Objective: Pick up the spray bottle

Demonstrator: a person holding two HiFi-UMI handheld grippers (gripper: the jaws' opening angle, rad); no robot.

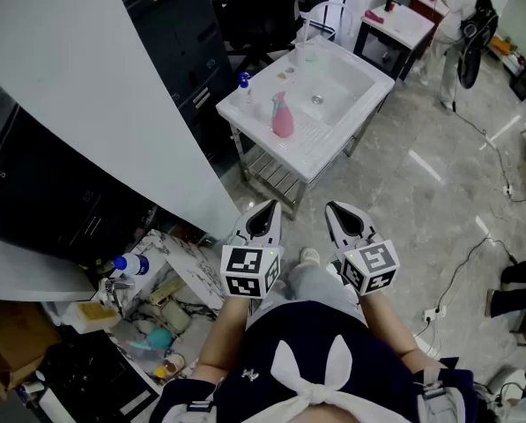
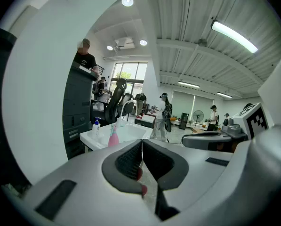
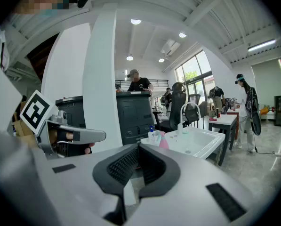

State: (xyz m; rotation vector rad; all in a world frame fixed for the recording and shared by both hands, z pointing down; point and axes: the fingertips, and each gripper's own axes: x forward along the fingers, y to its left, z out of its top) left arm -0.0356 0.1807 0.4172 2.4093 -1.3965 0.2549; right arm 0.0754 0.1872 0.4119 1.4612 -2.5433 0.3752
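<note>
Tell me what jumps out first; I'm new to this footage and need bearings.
A pink spray bottle stands on the white sink unit ahead, a small blue-capped bottle near it. In the foreground the left gripper and right gripper, both shut and empty, point toward the sink.

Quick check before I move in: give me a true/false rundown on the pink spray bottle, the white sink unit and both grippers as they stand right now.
1. The pink plastic spray bottle stands upright on the white sink unit. True.
2. The left gripper has its jaws together with nothing between them. True.
3. The right gripper is shut on the spray bottle. False: the right gripper is shut and empty, held well short of the sink unit.
4. The small white bottle with a blue cap lies on the floor. False: that bottle stands upright on the sink unit, near the spray bottle.
</note>
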